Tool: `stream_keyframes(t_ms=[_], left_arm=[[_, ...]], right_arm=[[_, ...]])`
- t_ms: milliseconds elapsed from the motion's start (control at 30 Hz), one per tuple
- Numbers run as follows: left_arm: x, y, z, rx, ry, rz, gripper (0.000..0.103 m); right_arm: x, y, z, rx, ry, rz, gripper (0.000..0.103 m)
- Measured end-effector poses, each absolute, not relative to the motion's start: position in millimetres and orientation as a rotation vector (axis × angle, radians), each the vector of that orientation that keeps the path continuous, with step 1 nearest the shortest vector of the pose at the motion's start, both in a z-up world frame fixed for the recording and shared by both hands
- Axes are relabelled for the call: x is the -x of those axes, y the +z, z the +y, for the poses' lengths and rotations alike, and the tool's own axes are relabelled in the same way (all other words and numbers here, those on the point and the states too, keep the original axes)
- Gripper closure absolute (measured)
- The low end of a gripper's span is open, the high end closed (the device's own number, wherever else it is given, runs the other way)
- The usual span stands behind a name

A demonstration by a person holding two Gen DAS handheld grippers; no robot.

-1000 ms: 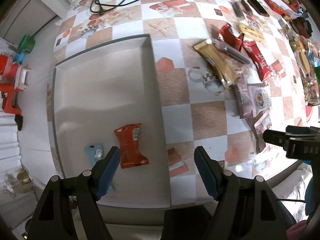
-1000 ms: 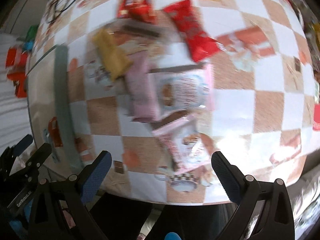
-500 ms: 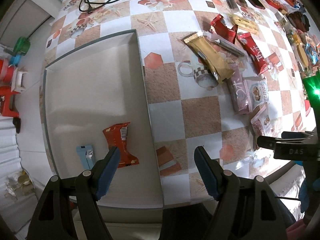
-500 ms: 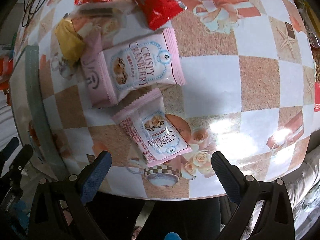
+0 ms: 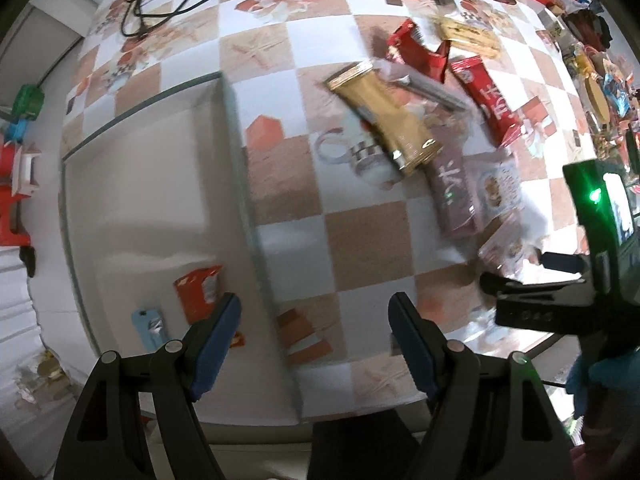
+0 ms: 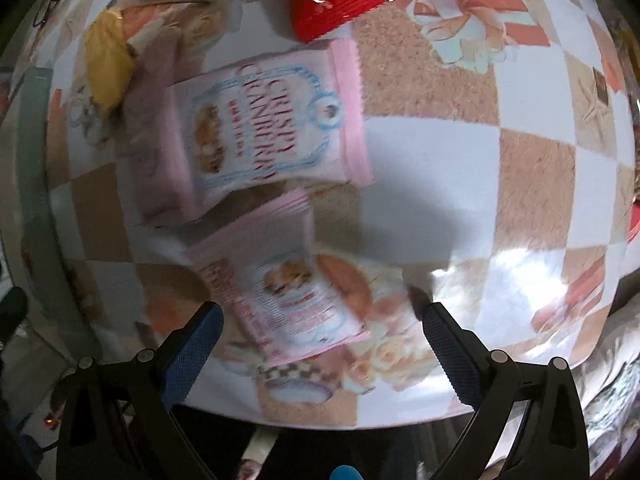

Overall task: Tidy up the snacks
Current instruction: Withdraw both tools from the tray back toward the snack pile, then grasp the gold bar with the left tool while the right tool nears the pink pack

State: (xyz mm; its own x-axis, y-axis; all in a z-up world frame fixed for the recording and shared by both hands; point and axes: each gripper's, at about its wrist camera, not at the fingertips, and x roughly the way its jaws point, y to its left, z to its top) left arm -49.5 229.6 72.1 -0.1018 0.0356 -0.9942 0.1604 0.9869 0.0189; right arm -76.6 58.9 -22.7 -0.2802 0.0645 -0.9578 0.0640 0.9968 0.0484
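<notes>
Tablecloth (image 5: 364, 240) checkered white and tan, printed with red gift boxes, starfish, cups. Tray (image 5: 140, 184) white with grey-green rim. Inside, nearest left gripper's pad: orange-red wrapper (image 5: 198, 292), pale blue packet (image 5: 149, 326). Beyond gripper: gold bar (image 5: 384, 118), red packs (image 5: 490, 100). Under right gripper: two pink-and-white cranberry packets (image 6: 292, 300), blue-outlined label on upper one (image 6: 268, 120). Gripper pads (image 6: 192, 354) dark blue.

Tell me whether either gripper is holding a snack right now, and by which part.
Nothing is held. The left gripper is open above the tray's edge; the right gripper is open over a pink cranberry packet, not gripping it.
</notes>
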Motion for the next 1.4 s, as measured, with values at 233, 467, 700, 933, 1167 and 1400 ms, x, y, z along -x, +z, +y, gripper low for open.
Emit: stream_keyframes(t_ms=[233,467,700,933,1167,1400], left_arm=[[16.5,63.5,204.1,-0.097,-0.100,1.701,0.024],[-35.7,47.5,195.0,0.045,-0.052,1.721,0.024],[-89.3,27.7,199.5,0.224,0.037,1.724,0.024],[-122.8,-2.3,193.9,0.202,0.101,1.766,0.024],[-126.8,9.1,166.1,0.028,0.052,1.699,0.055],[-107.1,13.3,143.1,-0.103,-0.036,1.686,0.070]], right_arm=[[74.5,-20.9,24.9,-0.040,-0.065,1.813,0.001],[77.2,-18.9,8.7,-0.031,-0.048,1.812,0.001],[81.8,-25.9,13.9,-0.041,-0.045,1.824,0.000],[79.7,-24.5,11.7,-0.041,-0.045,1.820,0.000],[80.3,-26.5,12.0,-0.040,-0.044,1.817,0.000],[81.1,-25.9,13.2,-0.040,-0.045,1.817,0.000]])
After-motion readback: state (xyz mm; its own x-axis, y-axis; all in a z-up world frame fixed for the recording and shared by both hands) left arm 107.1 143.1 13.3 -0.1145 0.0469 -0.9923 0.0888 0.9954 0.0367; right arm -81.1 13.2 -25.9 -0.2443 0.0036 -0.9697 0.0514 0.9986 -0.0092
